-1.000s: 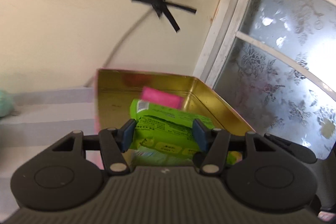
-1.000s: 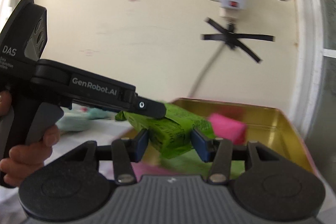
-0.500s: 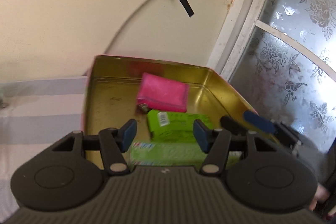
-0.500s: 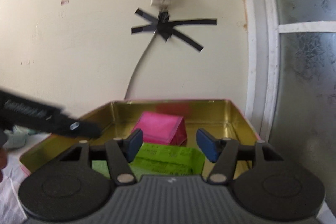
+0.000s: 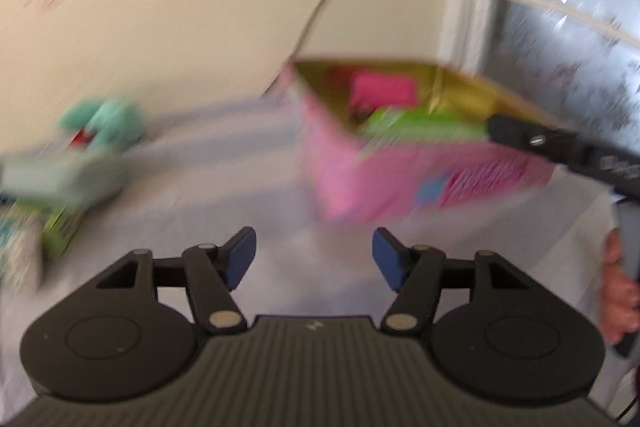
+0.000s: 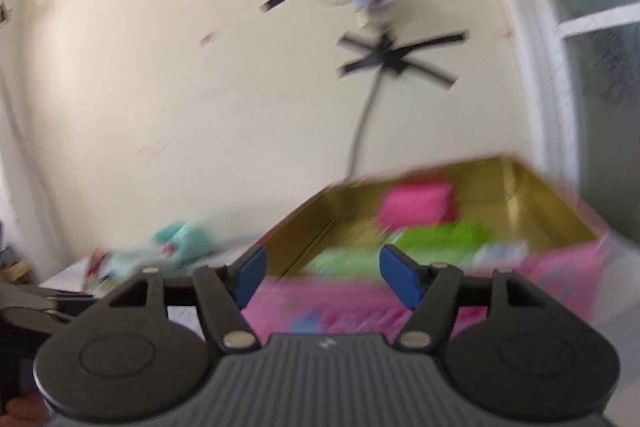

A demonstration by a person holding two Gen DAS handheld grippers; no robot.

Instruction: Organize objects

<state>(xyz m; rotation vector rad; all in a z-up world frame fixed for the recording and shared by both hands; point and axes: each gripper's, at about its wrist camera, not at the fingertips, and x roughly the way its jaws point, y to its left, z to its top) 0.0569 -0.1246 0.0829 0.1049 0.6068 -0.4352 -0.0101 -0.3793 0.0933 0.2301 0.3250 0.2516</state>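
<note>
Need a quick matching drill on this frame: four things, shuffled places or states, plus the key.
Things:
1. pink pouch
2. teal plush
3. left gripper
4. black tape cross

Places or states:
A. stuck on the wall
B. inside the tin, at the far end
C. open, holding nothing
D. on the table by the wall, outside the tin

Pairs: 1-B, 2-D, 3-C, 4-A
</note>
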